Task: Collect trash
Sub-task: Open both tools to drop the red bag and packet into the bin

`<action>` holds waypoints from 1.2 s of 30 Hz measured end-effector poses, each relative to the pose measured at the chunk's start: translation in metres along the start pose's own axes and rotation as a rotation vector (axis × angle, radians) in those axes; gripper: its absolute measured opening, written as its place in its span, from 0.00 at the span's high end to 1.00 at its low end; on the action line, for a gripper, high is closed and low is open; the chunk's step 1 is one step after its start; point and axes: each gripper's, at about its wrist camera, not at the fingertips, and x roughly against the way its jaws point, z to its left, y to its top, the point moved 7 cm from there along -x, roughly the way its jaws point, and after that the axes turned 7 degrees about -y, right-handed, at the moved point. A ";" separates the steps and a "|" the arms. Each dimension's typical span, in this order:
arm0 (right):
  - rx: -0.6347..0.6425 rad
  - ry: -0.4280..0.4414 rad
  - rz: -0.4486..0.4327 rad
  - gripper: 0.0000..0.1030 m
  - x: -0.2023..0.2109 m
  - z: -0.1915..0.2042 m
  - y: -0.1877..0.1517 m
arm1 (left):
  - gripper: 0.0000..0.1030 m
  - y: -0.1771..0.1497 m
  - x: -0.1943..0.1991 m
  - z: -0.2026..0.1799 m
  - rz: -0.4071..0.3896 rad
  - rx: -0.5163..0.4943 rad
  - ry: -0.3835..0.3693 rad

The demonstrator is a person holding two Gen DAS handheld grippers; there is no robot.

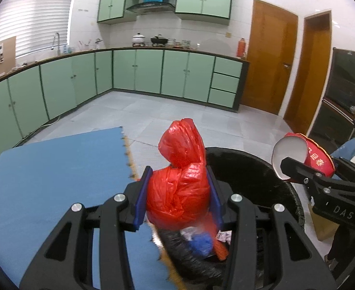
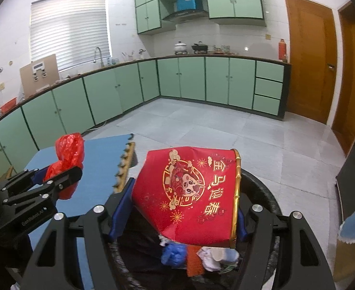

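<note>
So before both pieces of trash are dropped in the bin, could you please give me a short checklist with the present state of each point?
1. Left hand-held gripper grips the red plastic bag: ok.
2. Right hand-held gripper grips the red paper cup: ok.
3. Cup is over the black bin: ok.
4. Bag is fully over the bin opening: cannot tell, it hangs near the rim beside the blue mat.
5. Bin has room; trash lies low inside: ok.
</note>
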 end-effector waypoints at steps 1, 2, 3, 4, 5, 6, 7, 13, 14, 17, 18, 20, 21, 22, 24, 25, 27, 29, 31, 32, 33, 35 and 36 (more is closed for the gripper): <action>-0.004 -0.007 0.005 0.34 -0.002 -0.005 -0.002 | 0.60 -0.001 -0.006 -0.006 0.001 -0.006 -0.012; -0.007 -0.012 0.008 0.34 -0.004 -0.009 -0.003 | 0.60 -0.001 -0.010 -0.008 0.003 -0.008 -0.019; -0.013 -0.020 0.013 0.34 -0.007 -0.016 -0.005 | 0.60 -0.002 -0.014 -0.012 0.005 -0.012 -0.024; -0.016 -0.024 0.017 0.34 -0.008 -0.019 -0.007 | 0.60 -0.003 -0.020 -0.016 0.008 -0.017 -0.031; -0.020 -0.028 0.022 0.34 -0.010 -0.023 -0.009 | 0.60 -0.003 -0.026 -0.018 0.013 -0.020 -0.037; -0.024 -0.033 0.027 0.34 -0.012 -0.027 -0.011 | 0.60 -0.005 -0.030 -0.020 0.016 -0.023 -0.041; -0.025 -0.040 0.032 0.34 -0.015 -0.032 -0.014 | 0.60 -0.007 -0.036 -0.023 0.023 -0.027 -0.045; -0.032 -0.059 0.058 0.34 -0.030 -0.051 -0.027 | 0.60 -0.016 -0.064 -0.029 0.058 -0.038 -0.071; -0.034 -0.062 0.065 0.34 -0.033 -0.053 -0.029 | 0.60 -0.018 -0.067 -0.029 0.064 -0.040 -0.074; -0.039 -0.063 0.078 0.34 -0.042 -0.059 -0.032 | 0.60 -0.023 -0.080 -0.031 0.086 -0.041 -0.087; -0.038 -0.064 0.084 0.34 -0.046 -0.061 -0.034 | 0.60 -0.026 -0.084 -0.031 0.094 -0.042 -0.091; -0.036 -0.065 0.096 0.34 -0.053 -0.063 -0.038 | 0.59 -0.030 -0.091 -0.029 0.112 -0.044 -0.098; -0.036 -0.064 0.101 0.34 -0.056 -0.065 -0.040 | 0.59 -0.032 -0.093 -0.030 0.117 -0.046 -0.098; -0.035 -0.064 0.103 0.34 -0.058 -0.067 -0.041 | 0.59 -0.033 -0.096 -0.029 0.122 -0.049 -0.100; -0.033 -0.063 0.112 0.34 -0.064 -0.069 -0.043 | 0.59 -0.035 -0.101 -0.030 0.130 -0.049 -0.102; -0.033 -0.063 0.114 0.34 -0.065 -0.069 -0.043 | 0.59 -0.035 -0.104 -0.030 0.135 -0.049 -0.103; -0.031 -0.062 0.115 0.34 -0.069 -0.071 -0.044 | 0.59 -0.036 -0.108 -0.031 0.142 -0.047 -0.103; -0.029 -0.059 0.115 0.33 -0.071 -0.071 -0.044 | 0.59 -0.037 -0.112 -0.030 0.149 -0.044 -0.105; -0.027 -0.059 0.113 0.32 -0.073 -0.071 -0.044 | 0.54 -0.038 -0.114 -0.030 0.157 -0.040 -0.109; -0.026 -0.061 0.112 0.28 -0.073 -0.071 -0.045 | 0.52 -0.037 -0.115 -0.031 0.159 -0.039 -0.108; -0.024 -0.066 0.108 0.23 -0.073 -0.070 -0.045 | 0.46 -0.036 -0.115 -0.030 0.160 -0.036 -0.110; -0.017 -0.082 0.098 0.17 -0.071 -0.069 -0.045 | 0.35 -0.036 -0.115 -0.031 0.162 -0.032 -0.117; -0.013 -0.088 0.095 0.15 -0.070 -0.069 -0.046 | 0.32 -0.035 -0.115 -0.031 0.159 -0.031 -0.117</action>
